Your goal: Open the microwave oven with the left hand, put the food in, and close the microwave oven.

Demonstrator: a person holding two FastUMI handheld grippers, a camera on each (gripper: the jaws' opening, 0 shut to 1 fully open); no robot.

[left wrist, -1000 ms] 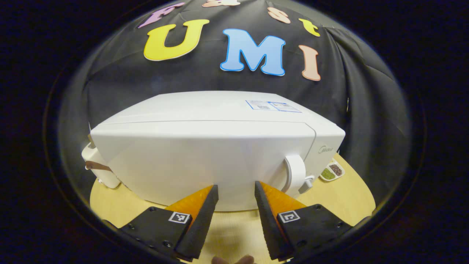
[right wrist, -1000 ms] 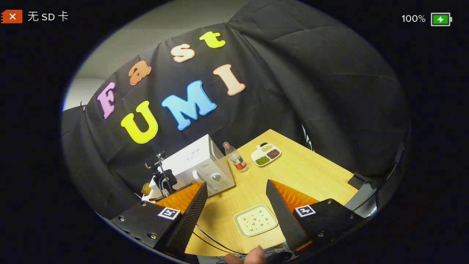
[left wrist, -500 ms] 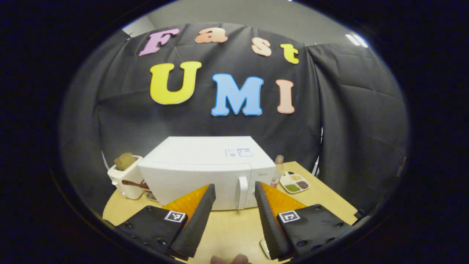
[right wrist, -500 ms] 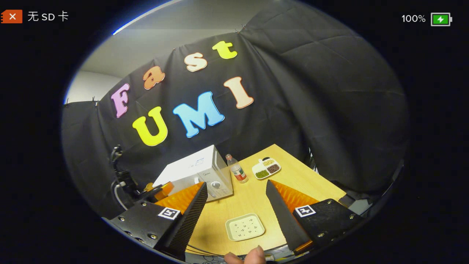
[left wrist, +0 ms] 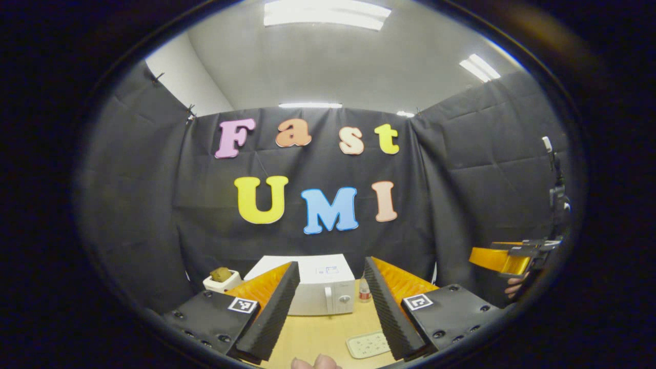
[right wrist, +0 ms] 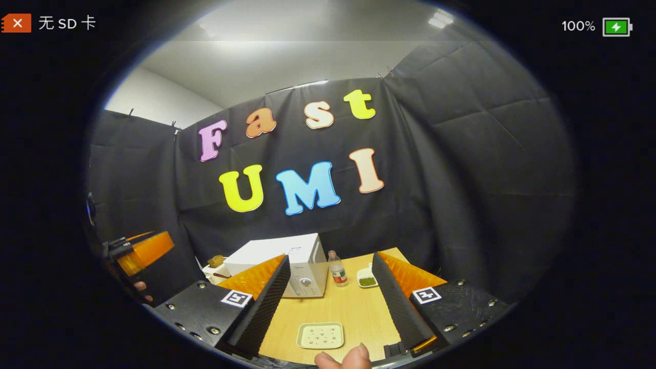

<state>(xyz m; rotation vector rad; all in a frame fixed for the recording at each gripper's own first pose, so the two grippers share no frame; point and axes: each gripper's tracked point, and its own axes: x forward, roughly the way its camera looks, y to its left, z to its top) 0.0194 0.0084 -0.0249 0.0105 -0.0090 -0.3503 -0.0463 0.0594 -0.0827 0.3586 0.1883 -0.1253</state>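
Pulled well back from microwave [left wrist: 323,289] vs 1 s ago; both grippers [left wrist: 328,307] [right wrist: 330,302] released, holding nothing. Door likely stiff, rigid: take by handle [left wrist: 328,299], near its right edge w/ left.

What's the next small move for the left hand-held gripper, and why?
Probably bring the left hand-held gripper forward to the microwave's door handle. The microwave stands shut at the far end of the table, both grippers are open, empty and well short of it, and the square plate lies on the near side.
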